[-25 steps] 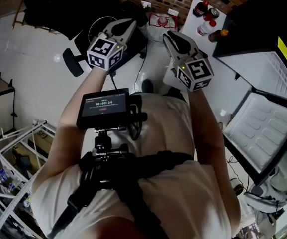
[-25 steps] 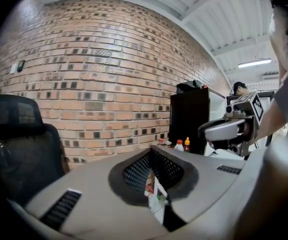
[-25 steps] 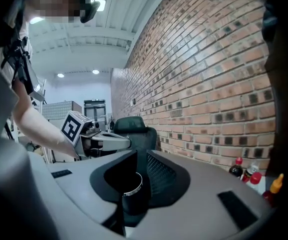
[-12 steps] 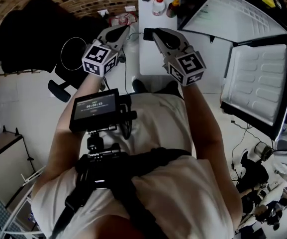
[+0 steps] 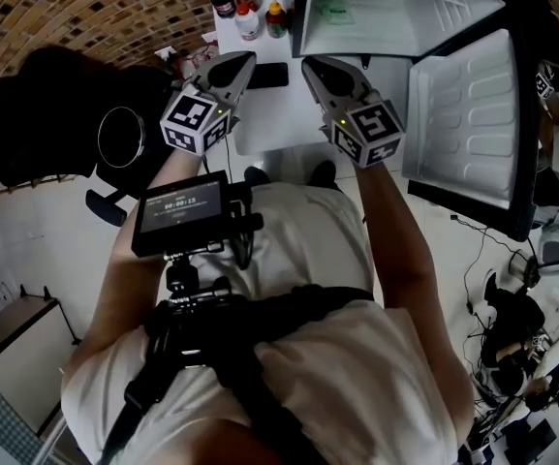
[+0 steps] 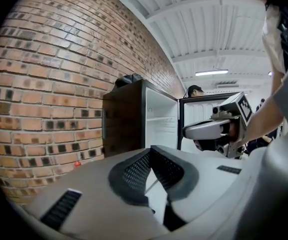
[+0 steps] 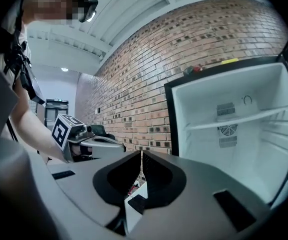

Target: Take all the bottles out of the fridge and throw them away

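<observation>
Several bottles (image 5: 248, 8) stand at the far end of a white table (image 5: 279, 129) beside the open fridge (image 5: 395, 8). The fridge interior (image 7: 233, 129) looks bare, with one white shelf. My left gripper (image 5: 247, 58) and right gripper (image 5: 308, 63) hover side by side over the table, pointing at the bottles but well short of them. In the left gripper view the left gripper (image 6: 151, 150) is shut with nothing in it. In the right gripper view the right gripper (image 7: 142, 155) has just been closing and its jaws meet with nothing between them.
The fridge door (image 5: 463, 114) hangs open to the right of my right gripper. A flat black device (image 5: 267, 74) lies on the table between the grippers. A black office chair (image 5: 66, 114) stands at the left by the brick wall (image 5: 76, 8). Cables (image 5: 482, 269) lie on the floor at the right.
The head view has swung round, so the table, bottles and fridge shifted from the upper right toward the top middle. Both grippers stayed side by side and came over the table.
</observation>
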A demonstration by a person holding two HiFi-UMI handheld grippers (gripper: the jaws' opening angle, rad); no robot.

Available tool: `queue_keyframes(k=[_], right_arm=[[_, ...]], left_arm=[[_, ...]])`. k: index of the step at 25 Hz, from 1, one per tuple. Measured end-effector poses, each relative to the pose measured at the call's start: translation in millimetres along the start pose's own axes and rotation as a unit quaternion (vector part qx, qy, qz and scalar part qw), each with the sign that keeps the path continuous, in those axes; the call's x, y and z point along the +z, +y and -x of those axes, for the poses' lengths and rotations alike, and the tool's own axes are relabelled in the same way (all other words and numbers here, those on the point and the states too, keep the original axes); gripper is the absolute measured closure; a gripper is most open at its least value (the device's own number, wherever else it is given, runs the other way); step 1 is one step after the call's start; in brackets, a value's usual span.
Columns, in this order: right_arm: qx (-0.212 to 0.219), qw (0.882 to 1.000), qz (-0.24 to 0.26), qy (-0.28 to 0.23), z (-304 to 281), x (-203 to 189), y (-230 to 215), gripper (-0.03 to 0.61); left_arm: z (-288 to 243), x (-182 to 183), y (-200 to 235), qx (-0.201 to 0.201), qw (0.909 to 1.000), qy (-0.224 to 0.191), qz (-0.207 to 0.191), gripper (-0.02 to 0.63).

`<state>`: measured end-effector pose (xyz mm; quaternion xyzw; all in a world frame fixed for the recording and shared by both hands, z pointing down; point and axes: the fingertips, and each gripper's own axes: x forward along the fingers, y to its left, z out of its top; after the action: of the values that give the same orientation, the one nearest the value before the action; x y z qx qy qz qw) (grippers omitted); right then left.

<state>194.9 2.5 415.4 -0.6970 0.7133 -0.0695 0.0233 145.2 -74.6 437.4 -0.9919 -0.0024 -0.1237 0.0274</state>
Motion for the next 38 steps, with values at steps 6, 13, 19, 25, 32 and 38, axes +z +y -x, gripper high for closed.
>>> queue_keyframes(k=[6,13,19,25,32,38], right_arm=[[-0.015,1.0,0.006,-0.003,4.9,4.9,-5.1,0.56],[-0.027,1.0,0.007,-0.001,12.6,14.3,-9.5,0.56],[-0.035,0.999,0.007,0.001,17.4,18.3,-10.4,0.56],[-0.046,0.999,0.003,0.002,22.2,23.7,-12.9,0.56],[-0.057,0.998,0.002,0.0,27.6,26.6,-15.4,0.56],[-0.07,0.998,0.0,-0.003,33.2,26.3,-18.9,0.56]], left_arm=[[-6.3,6.7,-4.0,-0.015,0.9998,-0.01,-0.007,0.611],[-11.2,29.4,-16.5,-0.035,0.9992,-0.016,-0.009,0.611],[-14.5,38.5,-24.0,-0.047,0.9987,-0.015,-0.016,0.611],[-19.3,46.5,-32.0,-0.062,0.9979,-0.012,-0.016,0.611],[-24.8,46.6,-34.1,-0.068,0.9976,-0.009,-0.01,0.611],[-31.9,48.4,-40.7,-0.08,0.9967,-0.01,-0.011,0.611]])
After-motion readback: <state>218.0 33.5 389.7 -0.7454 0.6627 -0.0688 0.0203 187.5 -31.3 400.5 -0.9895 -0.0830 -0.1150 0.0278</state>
